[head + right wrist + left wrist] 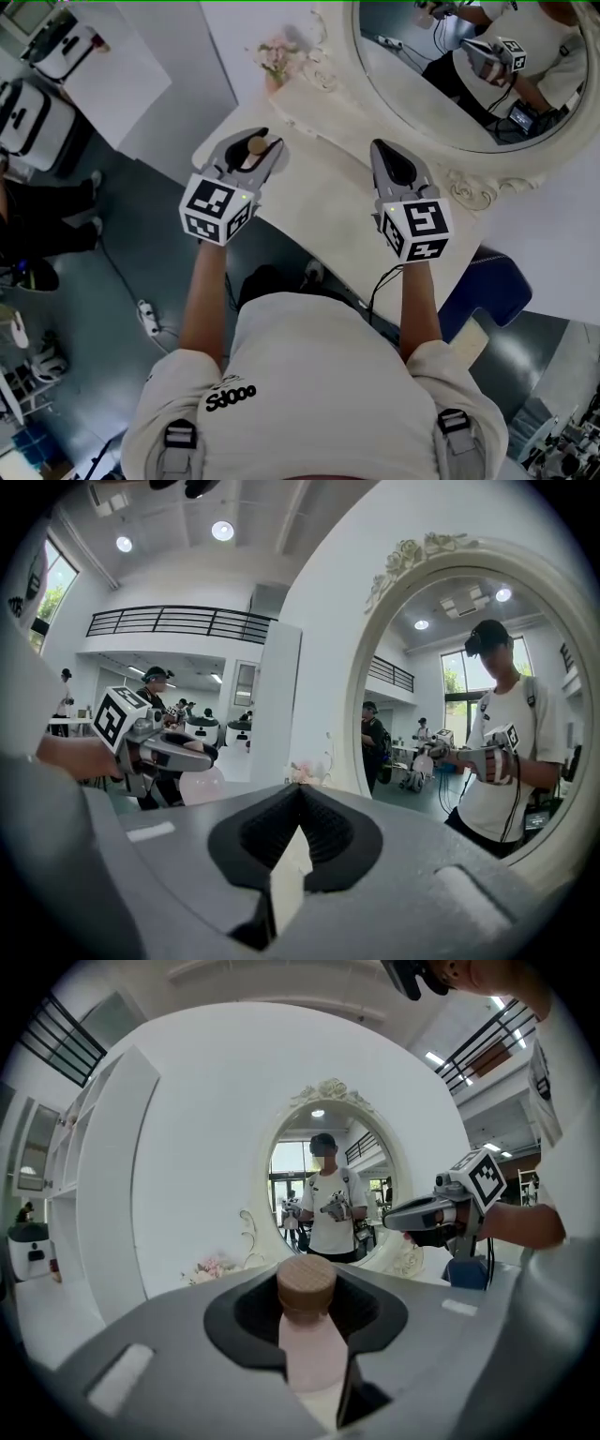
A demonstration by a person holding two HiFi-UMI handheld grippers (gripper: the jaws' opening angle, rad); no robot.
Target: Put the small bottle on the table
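The left gripper (251, 142) was out to the left of the mirror (466, 183), over the near-left edge of the white table (319, 192). Its jaws stood fairly wide and pressed on either side of a small bottle (310, 1358), which stood upright between them. The bottle had a pale pink body and a round brown cap, and the cap rose just above the black pads. The head view did not show whether the bottle's base touched the table or hung above it.

A small bunch of pale flowers (275, 58) lay at the far side of the table, just left of the mirror's carved frame.

The right gripper (386, 153) was below the mirror's lower-left rim, also over the table and well apart from the left one. Its jaws were drawn together at the tips with nothing between them; only a thin sliver of white table showed through the slit behind the tips.

The mirror itself was oval with a white, ornate frame, and its glass showed the person in a white shirt holding both grippers. A blue seat (487, 286) stood on the floor below the mirror's lower-right rim, beside the table's right end.
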